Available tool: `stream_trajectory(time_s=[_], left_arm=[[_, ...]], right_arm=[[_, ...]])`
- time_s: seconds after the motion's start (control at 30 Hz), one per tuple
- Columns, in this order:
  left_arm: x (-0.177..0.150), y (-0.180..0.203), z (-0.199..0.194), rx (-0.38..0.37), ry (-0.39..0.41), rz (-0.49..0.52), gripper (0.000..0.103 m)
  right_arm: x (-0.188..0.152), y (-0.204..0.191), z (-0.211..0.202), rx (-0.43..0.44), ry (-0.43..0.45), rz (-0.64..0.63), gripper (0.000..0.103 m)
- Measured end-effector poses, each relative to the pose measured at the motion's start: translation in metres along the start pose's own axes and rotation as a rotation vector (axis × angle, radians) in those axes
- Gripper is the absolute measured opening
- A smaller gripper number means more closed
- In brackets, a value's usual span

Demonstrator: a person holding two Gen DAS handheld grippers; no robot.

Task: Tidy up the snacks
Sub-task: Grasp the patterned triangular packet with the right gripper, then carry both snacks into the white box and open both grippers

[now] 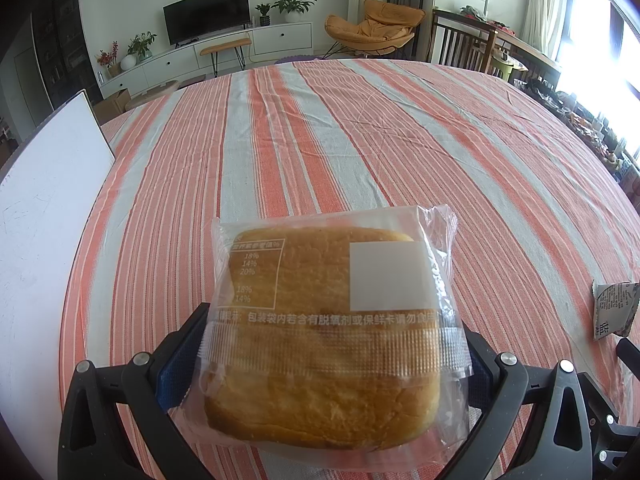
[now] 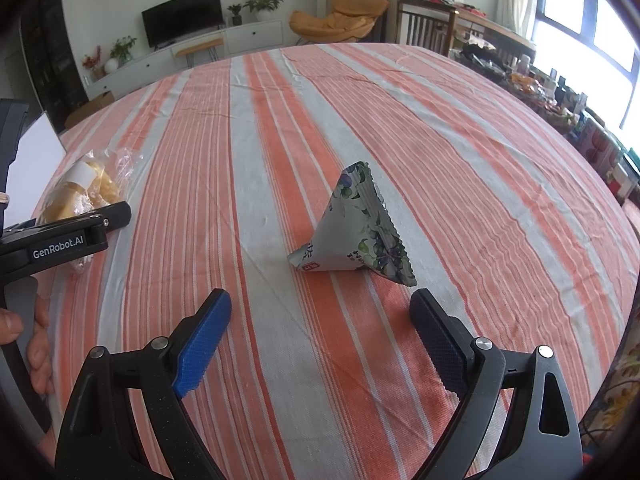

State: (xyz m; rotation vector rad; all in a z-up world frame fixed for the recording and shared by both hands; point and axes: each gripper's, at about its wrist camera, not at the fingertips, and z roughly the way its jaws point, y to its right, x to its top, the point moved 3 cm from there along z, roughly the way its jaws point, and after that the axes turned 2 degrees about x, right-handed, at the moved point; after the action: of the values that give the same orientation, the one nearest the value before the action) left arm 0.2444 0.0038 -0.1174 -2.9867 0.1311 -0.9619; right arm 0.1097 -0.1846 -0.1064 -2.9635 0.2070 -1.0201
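Two tongs: L (image 1: 336,364) grips bread pack (image 1: 332,320), R (image 2: 320,320) agape.

The bread (image 1: 320,344) sits in clear, glossy, crinkled plastic wrap with a matt white paper label (image 1: 390,276). The tablecloth (image 2: 280,140) is woven cloth, matt and lightly creased. The packet (image 2: 356,228) looks like smooth printed foil with serrated edges. The right gripper (image 2: 320,320) is matt black plastic with textured blue pads (image 2: 204,344) and shiny metal screws.
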Motion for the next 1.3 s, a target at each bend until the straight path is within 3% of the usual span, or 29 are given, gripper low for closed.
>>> stream_trajectory(time_s=[0.2, 0.37, 0.43, 0.57, 0.7, 0.77, 0.93, 1.07, 1.2, 1.3], left_arm=[[0.0, 0.0, 0.0, -0.001, -0.001, 0.0, 0.103], [0.008, 0.005, 0.003, -0.019, -0.071, 0.04, 0.103], [0.01, 0.009, 0.003, -0.035, -0.084, 0.061, 0.102], [0.01, 0.012, -0.014, -0.037, -0.039, 0.063, 0.077], [0.001, 0.003, -0.035, -0.126, -0.037, 0.014, 0.075], [-0.008, 0.001, -0.048, -0.136, -0.027, -0.001, 0.074], [-0.029, -0.013, -0.094, -0.239, -0.015, -0.103, 0.074], [-0.035, -0.026, -0.157, -0.345, 0.047, -0.13, 0.074], [-0.038, -0.06, -0.224, -0.417, 0.101, -0.142, 0.075], [-0.037, -0.104, -0.265, -0.376, 0.143, -0.151, 0.075]], right_arm=[[0.0, 0.002, -0.002, 0.023, 0.008, 0.013, 0.093], [-0.005, 0.028, -0.023, 0.195, 0.052, 0.173, 0.092], [0.0, 0.028, -0.018, 0.168, 0.027, 0.143, 0.092], [0.019, 0.013, -0.004, 0.092, 0.001, -0.03, 0.089], [0.036, 0.016, 0.001, 0.096, 0.036, -0.055, 0.087], [0.037, 0.021, 0.01, 0.132, -0.014, -0.045, 0.032], [0.034, 0.037, 0.0, 0.213, -0.05, 0.019, 0.029], [0.035, 0.036, -0.031, 0.308, -0.029, 0.098, 0.029], [0.047, -0.005, -0.08, 0.463, 0.013, 0.111, 0.029], [0.059, -0.055, -0.12, 0.594, 0.038, 0.075, 0.029]])
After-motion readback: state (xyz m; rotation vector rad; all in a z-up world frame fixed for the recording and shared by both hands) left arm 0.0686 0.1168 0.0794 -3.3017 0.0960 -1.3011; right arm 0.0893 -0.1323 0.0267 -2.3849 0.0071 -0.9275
